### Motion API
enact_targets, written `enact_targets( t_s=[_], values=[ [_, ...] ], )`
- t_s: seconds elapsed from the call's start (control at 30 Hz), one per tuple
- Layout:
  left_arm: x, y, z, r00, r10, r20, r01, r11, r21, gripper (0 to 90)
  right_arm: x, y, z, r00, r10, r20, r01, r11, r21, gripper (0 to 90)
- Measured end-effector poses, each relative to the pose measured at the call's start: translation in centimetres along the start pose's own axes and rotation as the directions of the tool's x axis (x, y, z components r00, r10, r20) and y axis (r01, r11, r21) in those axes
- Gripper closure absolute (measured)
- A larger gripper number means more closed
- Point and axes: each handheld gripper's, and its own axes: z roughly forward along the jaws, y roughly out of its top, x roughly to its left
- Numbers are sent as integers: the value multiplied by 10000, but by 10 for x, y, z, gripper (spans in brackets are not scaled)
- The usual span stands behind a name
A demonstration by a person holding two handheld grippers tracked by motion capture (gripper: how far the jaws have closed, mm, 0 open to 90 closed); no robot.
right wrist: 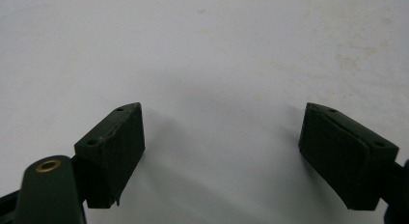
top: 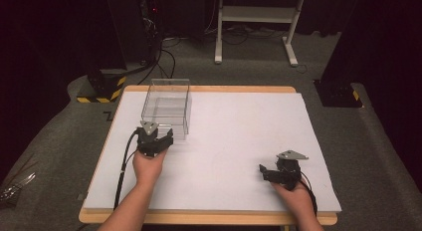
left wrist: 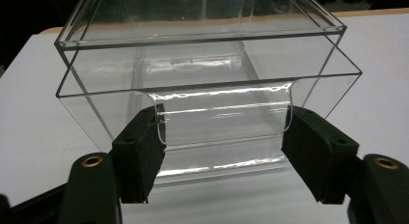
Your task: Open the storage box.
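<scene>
A: Status? Start big.

B: Desk point(top: 239, 141): white mat on a wood top. Clear acrylic box point(top: 166, 106) sits at the far-left part of the desk, close to the far edge. It looks empty. It seems to be a drawer-style box: an outer shell with a pull-out tray that has a curved pull tab point(left wrist: 224, 115) on the near face.

A: Left side?

B: Left gripper point(top: 161, 140) is right at the near face of the box. In the left gripper view the jaws stand apart on either side of the tab, with nothing clamped. The left pad looks to be touching or just beside the tab edge; the right pad has a slight gap.

A: Right?

B: Right gripper point(top: 266, 171) is near the near-right corner of the desk, well apart from the box. Jaws are spread wide over bare mat, holding nothing.

A: Which step?

B: My read: approach done, grasp of the tab not yet made.

A: Next move?

B: Likely close the left jaws squarely on the tab, then pull straight toward the near edge. The acrylic is slick and the shell could slide along with it. The right gripper may need to come over and brace the shell.
</scene>
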Motion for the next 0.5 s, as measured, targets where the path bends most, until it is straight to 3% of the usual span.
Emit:
enact_targets(
  t_s=[0.5],
  values=[
    [-3,-14,-20,10000,52,61,-51,9999,-134,326,0,0,0,10000,-2,1,2,10000,-1,162]
  ],
)
